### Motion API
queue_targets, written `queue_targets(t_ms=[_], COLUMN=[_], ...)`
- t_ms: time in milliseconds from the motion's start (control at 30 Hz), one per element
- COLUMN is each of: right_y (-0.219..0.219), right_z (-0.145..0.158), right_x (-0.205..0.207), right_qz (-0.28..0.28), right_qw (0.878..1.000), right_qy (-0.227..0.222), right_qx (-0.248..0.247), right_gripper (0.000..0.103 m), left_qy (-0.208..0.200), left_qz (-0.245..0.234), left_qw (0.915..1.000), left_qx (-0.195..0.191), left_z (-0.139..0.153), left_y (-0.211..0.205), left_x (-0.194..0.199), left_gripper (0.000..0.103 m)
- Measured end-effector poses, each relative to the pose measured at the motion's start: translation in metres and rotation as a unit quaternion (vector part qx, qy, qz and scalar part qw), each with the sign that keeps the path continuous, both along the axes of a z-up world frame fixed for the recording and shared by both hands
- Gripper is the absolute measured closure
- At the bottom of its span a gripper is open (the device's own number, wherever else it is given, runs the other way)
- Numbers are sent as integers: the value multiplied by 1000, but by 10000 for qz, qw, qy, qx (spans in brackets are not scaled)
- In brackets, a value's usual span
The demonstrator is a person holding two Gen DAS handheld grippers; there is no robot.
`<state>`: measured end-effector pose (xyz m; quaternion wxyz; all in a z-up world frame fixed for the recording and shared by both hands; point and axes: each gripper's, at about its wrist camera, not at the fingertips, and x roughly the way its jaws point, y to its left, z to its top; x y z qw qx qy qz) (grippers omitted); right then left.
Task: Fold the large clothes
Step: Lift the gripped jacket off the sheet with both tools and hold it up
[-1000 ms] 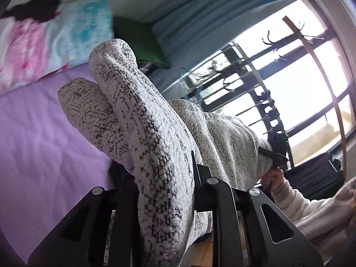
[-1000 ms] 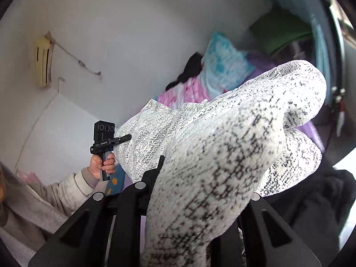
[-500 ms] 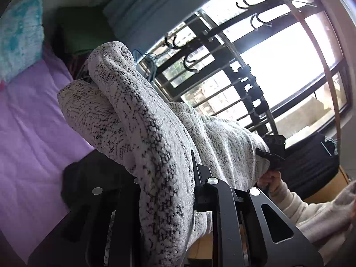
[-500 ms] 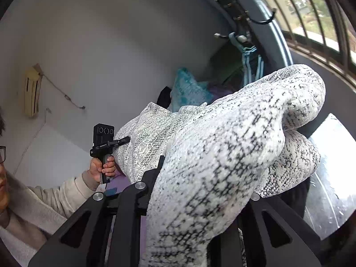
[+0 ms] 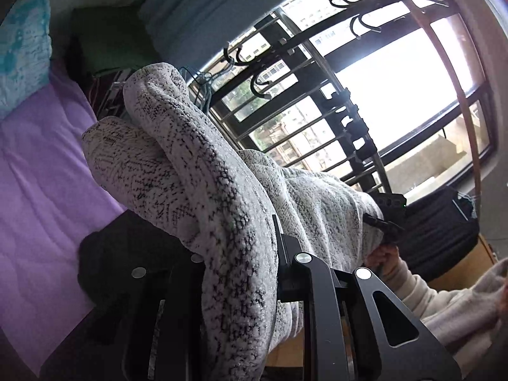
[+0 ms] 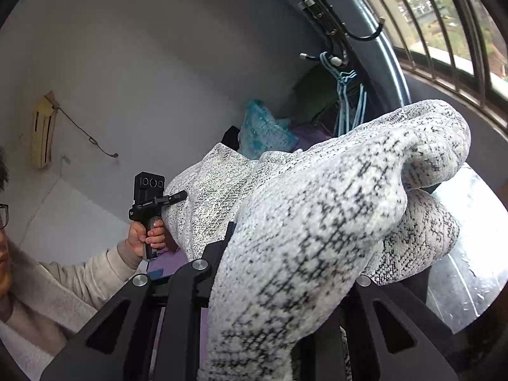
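A large grey-and-white speckled knit garment [image 5: 197, 171] hangs stretched between both grippers, held up above the bed. In the left wrist view my left gripper [image 5: 241, 254] is shut on one bunched end, and the fabric covers its fingertips. In the right wrist view the right gripper [image 6: 285, 270] is shut on the other end of the knit garment [image 6: 317, 216], which folds over its jaws. Each camera sees the other tool: the right gripper [image 5: 385, 219] in a hand at the garment's far end, and the left gripper [image 6: 149, 197] in a hand with a cream sleeve.
A purple bed sheet [image 5: 38, 174] lies below on the left, with a black garment [image 5: 127, 247] on it and a teal pillow [image 5: 22, 47] at its head. A barred window [image 5: 317, 111] with hooks fills the right. A dark bag [image 5: 444, 222] sits under the window.
Both views have swung away from the bed and pillows toward the barred window, mostly in the first half second. The knit garment stays clamped in both grippers.
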<state>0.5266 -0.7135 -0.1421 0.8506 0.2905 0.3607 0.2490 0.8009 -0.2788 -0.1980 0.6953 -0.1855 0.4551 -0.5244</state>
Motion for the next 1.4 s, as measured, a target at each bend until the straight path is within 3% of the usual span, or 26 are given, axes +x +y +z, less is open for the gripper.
queue_targets(t_ms=[467, 900, 1200, 1400], right_y=[76, 81, 102, 116], right_z=[7, -2, -1, 1], right_x=[53, 74, 129, 193], right_qz=[636, 713, 938, 1113], right_qw=[9979, 9974, 9953, 9929], right_qy=[-85, -101, -230, -422], right_qx=[22, 7, 29, 50], right_gripper=[84, 84, 84, 84], left_qy=[-91, -10, -144, -361], left_qz=[586, 752, 992, 1278], left_qw=[9982, 9972, 9949, 9911], left_qx=[65, -19, 59, 121], left_z=[10, 9, 16, 28], left_y=[110, 127, 160, 189], left_x=[-20, -14, 18, 59], left_gripper=[85, 85, 85, 85])
